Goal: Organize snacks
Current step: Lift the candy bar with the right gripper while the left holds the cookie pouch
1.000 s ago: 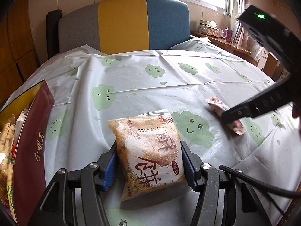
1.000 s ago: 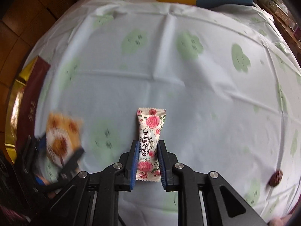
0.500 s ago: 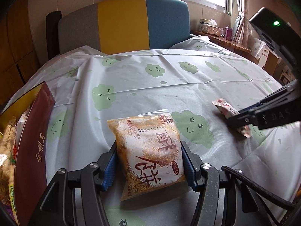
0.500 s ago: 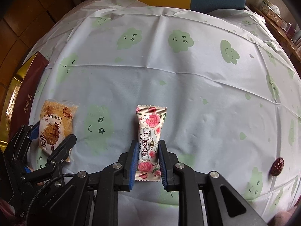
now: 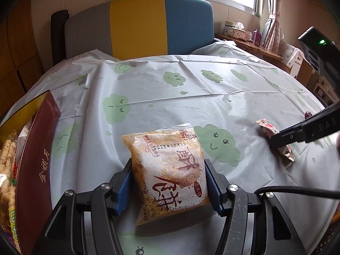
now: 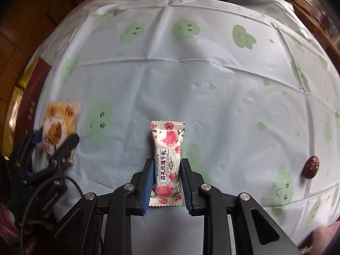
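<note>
My left gripper (image 5: 167,170) is shut on an orange crumbly pastry packet (image 5: 167,170) with red characters, held just above the tablecloth. My right gripper (image 6: 166,165) is shut on a white rose-printed candy (image 6: 166,155), held over the table. From the left wrist view the candy (image 5: 267,128) shows at the right, pinched by the right gripper's dark fingers (image 5: 286,137). From the right wrist view the left gripper and its pastry packet (image 6: 58,125) show at the left. A dark red box (image 5: 36,170) holding several snacks sits at the left edge.
The table wears a white cloth (image 5: 191,89) with green cloud faces. A small dark red wrapped sweet (image 6: 312,166) lies at the right. A grey, yellow and blue chair back (image 5: 138,25) stands behind the table. The box also shows in the right wrist view (image 6: 31,97).
The right gripper with the candy has shifted right and lower in the left wrist view. The left gripper holds the pastry packet steady.
</note>
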`<state>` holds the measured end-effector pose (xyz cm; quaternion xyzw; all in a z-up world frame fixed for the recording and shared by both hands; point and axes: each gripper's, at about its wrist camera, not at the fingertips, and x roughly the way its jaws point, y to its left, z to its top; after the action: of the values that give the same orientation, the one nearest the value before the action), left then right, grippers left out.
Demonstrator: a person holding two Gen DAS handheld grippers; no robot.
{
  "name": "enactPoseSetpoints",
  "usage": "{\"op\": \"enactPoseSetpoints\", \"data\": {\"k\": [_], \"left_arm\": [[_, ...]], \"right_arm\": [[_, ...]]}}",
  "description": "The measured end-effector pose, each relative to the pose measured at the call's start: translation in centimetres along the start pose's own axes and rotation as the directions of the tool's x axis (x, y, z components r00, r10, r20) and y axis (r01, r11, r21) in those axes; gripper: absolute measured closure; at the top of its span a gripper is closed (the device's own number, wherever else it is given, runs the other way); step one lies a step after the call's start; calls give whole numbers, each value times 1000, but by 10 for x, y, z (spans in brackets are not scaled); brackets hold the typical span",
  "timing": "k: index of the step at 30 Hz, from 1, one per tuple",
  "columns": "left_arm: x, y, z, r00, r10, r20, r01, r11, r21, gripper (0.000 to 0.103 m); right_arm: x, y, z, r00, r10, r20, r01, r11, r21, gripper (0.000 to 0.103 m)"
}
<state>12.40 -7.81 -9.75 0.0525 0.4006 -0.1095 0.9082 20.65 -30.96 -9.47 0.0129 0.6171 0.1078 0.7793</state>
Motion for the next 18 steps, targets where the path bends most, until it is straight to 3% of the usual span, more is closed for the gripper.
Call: {"op": "enactPoseSetpoints", "data": {"k": [2, 9, 18], "left_arm": [[-1, -1, 1, 1000, 11, -7, -11, 1000, 10, 41], [-10, -5, -5, 998, 61, -16, -60, 998, 21, 43], [-22, 2, -9, 994, 78, -71, -81, 996, -35, 44]], "right_arm": [[-1, -7, 1, 1000, 21, 8, -21, 999, 32, 79], [-3, 12, -3, 996, -87, 25, 89, 993, -77, 79], [-5, 7, -2, 996, -85, 29, 88, 993, -84, 78]]}}
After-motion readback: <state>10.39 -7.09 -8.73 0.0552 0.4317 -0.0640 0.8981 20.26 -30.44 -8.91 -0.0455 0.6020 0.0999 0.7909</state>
